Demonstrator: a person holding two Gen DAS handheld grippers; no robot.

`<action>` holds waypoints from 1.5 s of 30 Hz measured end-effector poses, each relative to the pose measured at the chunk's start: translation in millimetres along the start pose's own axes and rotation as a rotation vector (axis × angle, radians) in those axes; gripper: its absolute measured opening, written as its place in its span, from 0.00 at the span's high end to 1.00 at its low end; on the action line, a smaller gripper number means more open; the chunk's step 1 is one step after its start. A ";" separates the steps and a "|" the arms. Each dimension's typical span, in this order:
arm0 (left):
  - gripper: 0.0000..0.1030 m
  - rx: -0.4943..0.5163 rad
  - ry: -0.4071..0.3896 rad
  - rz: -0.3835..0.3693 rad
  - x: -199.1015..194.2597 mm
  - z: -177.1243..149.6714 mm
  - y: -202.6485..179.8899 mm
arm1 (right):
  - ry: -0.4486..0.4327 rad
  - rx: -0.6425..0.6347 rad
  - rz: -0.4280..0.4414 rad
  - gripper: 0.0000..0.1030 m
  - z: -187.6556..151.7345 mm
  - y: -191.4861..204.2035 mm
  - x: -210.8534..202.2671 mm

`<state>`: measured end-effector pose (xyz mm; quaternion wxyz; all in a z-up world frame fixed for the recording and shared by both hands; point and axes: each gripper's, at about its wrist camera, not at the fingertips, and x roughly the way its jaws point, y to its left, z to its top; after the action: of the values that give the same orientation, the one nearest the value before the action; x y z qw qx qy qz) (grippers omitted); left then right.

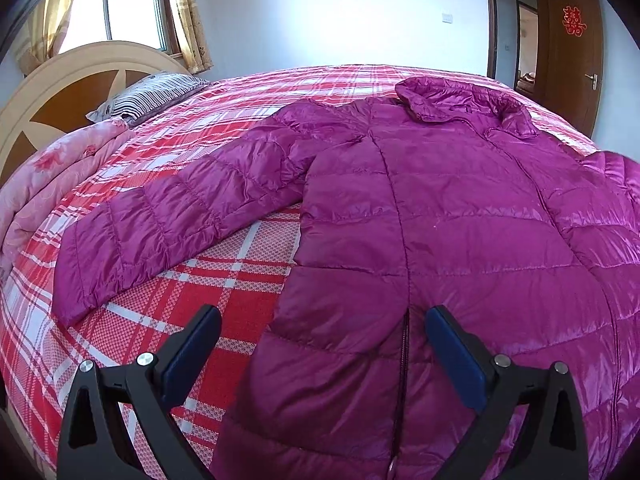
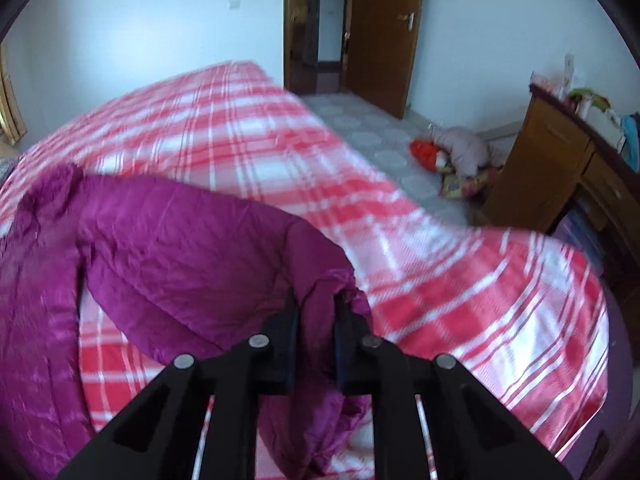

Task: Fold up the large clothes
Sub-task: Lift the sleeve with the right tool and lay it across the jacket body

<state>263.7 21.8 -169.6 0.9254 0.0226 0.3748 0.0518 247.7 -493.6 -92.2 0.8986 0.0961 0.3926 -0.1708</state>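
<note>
Now one purple jacket (image 1: 440, 208) on bed (image 1: 224, 292); left gripper (image 1: 323, 320) jaws spread; right gripper (image 2: 316, 308) clamps one sleeve (image 2: 208, 248)

left gripper (image 1: 322, 320) hangs with jaws spread wide; right gripper (image 2: 316, 304) is clamped tight.

A: Bright daylight floods from the window (image 1: 116, 4); the jacket (image 1: 460, 220) shows shiny glare.
B: The right wrist view is motion-blurred, with both views bent and dark-cornered.

Jacket (image 1: 460, 220) magenta, quilted; bedsheet (image 1: 224, 288) red-white-pink plaid; pillow (image 1: 156, 90) dark-striped; door (image 2: 380, 28) brown.
</note>
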 end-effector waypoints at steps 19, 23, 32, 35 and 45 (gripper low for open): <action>0.01 -0.049 0.001 -0.063 2.7 -6.2 10.6 | -0.427 -0.533 0.127 0.87 51.4 255.7 -137.5; 0.01 -0.061 0.004 -0.076 2.6 -7.0 13.7 | -0.402 -0.640 0.172 0.87 30.4 311.2 -118.6; 0.01 -0.080 0.012 -0.101 3.5 -9.7 20.5 | -0.260 -0.733 0.325 0.87 -13.0 414.1 -60.6; 0.01 -0.084 0.011 -0.103 3.0 -10.5 22.7 | -0.203 -0.734 0.389 0.85 -32.3 436.9 -41.5; 0.01 -0.041 -0.048 0.002 -25.3 -3.3 31.3 | -0.151 -0.737 0.661 0.27 -63.1 487.0 -56.2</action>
<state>240.9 50.0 -152.0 0.9344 0.0050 0.3511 0.0599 355.9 -11.6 -74.4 0.9047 -0.1212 0.3094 0.2665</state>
